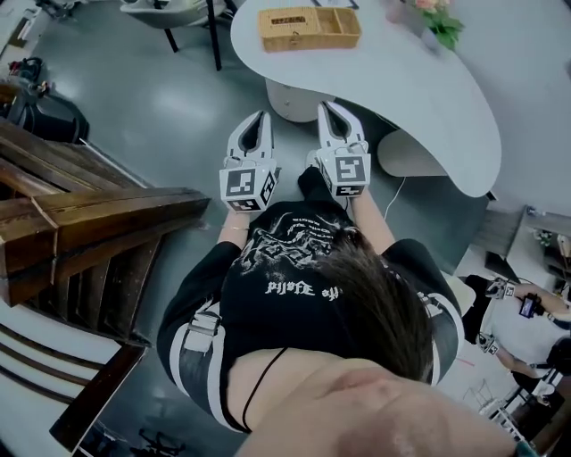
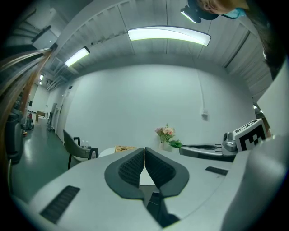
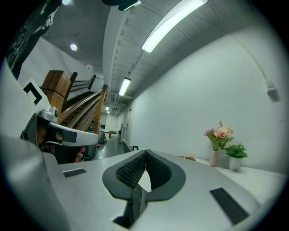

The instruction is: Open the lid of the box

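Note:
A woven wicker box [image 1: 308, 27] with a lidded half and open compartments sits at the far side of a white curved table [image 1: 419, 98]. Both grippers are held side by side short of the table, pointing level toward it and well apart from the box. My left gripper [image 1: 260, 120] is shut with nothing between its pads [image 2: 144, 149]; past its tips the box [image 2: 124, 148] shows small. My right gripper [image 1: 327, 109] is also shut and empty [image 3: 146, 152]. In the right gripper view only a thin brown edge of the box [image 3: 188, 158] shows.
A vase of pink flowers [image 1: 436, 20] and a small green plant [image 3: 235, 152] stand on the table to the right of the box. A dark chair [image 2: 76, 149] is at the far left. A wooden staircase [image 1: 80, 223] rises at my left. Another person [image 1: 526, 312] is at the right.

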`<state>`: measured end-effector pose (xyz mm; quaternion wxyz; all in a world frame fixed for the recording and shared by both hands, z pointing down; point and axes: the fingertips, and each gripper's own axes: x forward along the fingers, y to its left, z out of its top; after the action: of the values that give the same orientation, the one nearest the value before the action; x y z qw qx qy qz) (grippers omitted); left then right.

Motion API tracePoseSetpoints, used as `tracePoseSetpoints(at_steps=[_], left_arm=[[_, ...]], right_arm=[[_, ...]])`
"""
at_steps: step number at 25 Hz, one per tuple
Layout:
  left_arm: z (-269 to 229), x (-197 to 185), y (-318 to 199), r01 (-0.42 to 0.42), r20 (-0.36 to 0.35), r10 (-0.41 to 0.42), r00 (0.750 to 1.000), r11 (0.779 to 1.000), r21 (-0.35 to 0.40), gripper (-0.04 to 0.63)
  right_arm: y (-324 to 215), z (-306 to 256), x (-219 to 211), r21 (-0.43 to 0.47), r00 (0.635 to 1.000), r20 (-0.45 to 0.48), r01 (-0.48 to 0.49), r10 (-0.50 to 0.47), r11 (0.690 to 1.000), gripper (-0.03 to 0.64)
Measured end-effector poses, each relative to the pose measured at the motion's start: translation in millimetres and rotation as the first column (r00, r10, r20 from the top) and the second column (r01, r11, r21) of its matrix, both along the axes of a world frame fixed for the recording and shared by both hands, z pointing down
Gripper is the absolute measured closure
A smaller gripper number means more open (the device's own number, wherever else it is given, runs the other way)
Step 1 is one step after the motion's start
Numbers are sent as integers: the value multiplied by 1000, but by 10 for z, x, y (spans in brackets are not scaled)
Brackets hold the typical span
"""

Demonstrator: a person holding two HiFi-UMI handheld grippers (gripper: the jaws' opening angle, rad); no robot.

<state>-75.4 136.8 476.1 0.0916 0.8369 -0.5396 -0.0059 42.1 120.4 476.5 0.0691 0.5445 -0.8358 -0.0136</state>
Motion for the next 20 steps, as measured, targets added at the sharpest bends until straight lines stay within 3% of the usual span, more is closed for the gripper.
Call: tracePoseSetpoints(at_steps=[10,20], left_arm=[[-9,200,-1126,88,-3,-89,996,996,-23,571],[13,468,-1894,180,14,-180,984,983,-21,571]], right_arm=[[-1169,-37,160,-16,996,-4,88,-88,996,591],[-1919,-85,376,-3,984,5,176,-176,984,591]])
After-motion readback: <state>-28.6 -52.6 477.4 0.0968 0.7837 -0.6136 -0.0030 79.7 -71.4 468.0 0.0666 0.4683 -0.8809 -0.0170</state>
